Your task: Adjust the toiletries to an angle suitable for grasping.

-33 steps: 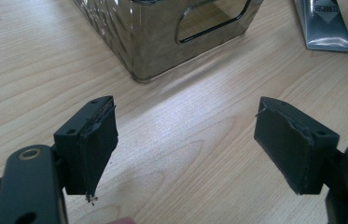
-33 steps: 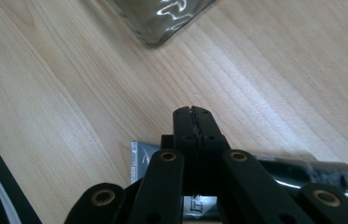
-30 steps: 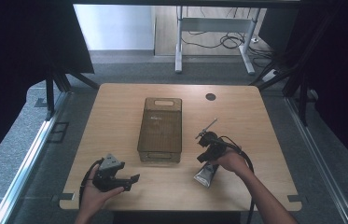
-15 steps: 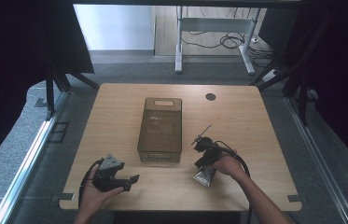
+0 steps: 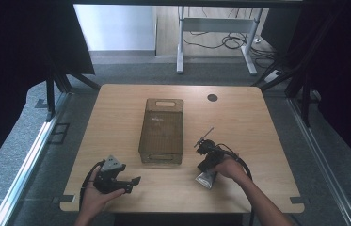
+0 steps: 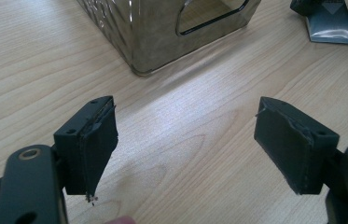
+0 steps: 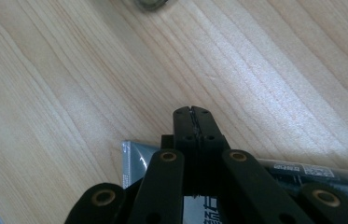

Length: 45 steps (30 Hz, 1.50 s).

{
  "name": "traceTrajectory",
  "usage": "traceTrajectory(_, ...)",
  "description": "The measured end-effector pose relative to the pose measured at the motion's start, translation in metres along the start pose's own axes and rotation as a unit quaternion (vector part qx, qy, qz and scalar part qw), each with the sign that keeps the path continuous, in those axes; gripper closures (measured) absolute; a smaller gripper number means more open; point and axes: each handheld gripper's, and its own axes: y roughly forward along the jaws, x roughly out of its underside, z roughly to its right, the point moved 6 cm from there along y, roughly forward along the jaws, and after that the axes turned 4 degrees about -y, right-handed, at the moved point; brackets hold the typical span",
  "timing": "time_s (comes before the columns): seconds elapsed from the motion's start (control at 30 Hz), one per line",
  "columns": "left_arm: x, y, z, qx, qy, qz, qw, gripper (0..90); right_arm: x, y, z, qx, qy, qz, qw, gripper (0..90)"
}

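Note:
A grey foil pouch (image 5: 205,179) lies near the table's front right, and my right gripper (image 5: 206,169) is shut on its upper edge. In the right gripper view the two jaws (image 7: 191,112) meet tightly, with the pouch (image 7: 132,164) spreading out on both sides beneath them. My left gripper (image 5: 133,185) rests in the hand at the front left, pointing right, open and holding nothing. Its own view shows the pads (image 6: 94,140) wide apart over bare wood, with the pouch (image 6: 332,23) far off at the top right.
A translucent brown bin (image 5: 161,127) with handle cut-outs stands lengthwise in the middle of the wooden table (image 5: 248,122), its near corner close ahead of the left jaws (image 6: 162,28). A black cable hole (image 5: 212,98) sits at the back. Dark curtains flank the table.
The right hand has shifted slightly with the pouch still in its jaws. The left hand has kept still.

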Motion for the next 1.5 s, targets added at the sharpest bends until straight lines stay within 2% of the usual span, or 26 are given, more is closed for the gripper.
traceTrajectory(0.53, 0.001, 0.002, 0.0, 0.004, 0.003, -0.004, 1.0, 21.5, 0.014, -0.001, -0.002, -0.001, -0.001, 0.0, 1.0, 89.6)
traceTrajectory(0.83, 0.001, 0.002, 0.001, 0.004, 0.004, -0.007, 1.0, 21.4, 0.027, -0.006, -0.006, 0.013, -0.005, -0.003, 0.9999, 89.7)
traceTrajectory(1.17, 0.001, 0.002, 0.0, 0.004, 0.005, -0.008, 0.9999, 21.4, 0.044, -0.012, 0.001, 0.014, 0.008, -0.003, 0.9999, 89.7)
traceTrajectory(1.5, 0.002, 0.004, 0.002, 0.005, 0.007, -0.013, 0.9999, 21.2, 0.054, -0.019, 0.009, 0.026, 0.021, 0.004, 0.9994, 89.6)
